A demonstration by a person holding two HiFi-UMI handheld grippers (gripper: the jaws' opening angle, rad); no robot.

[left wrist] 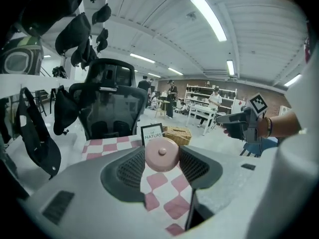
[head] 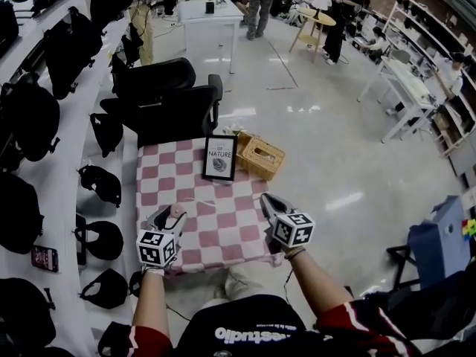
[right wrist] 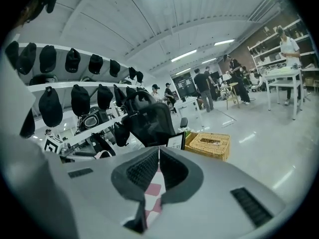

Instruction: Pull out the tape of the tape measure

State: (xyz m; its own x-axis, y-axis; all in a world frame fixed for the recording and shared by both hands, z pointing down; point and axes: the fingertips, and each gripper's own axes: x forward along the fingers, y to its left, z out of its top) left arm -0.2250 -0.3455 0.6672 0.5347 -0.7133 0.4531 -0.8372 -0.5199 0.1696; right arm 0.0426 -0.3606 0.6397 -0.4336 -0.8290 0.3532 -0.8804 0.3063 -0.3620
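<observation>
Pink tape measure [left wrist: 161,155] clamped in left gripper [head: 172,216]; right gripper [right wrist: 158,156] closed; framed sign [head: 220,158], wicker basket [head: 261,157] beyond.

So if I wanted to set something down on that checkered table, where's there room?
Most of the table is bare: the left half beside the picture frame, and the middle strip between the frame and the left gripper and right gripper. It's crowded only at the far right corner, where a wicker basket sits beside the frame.
</observation>
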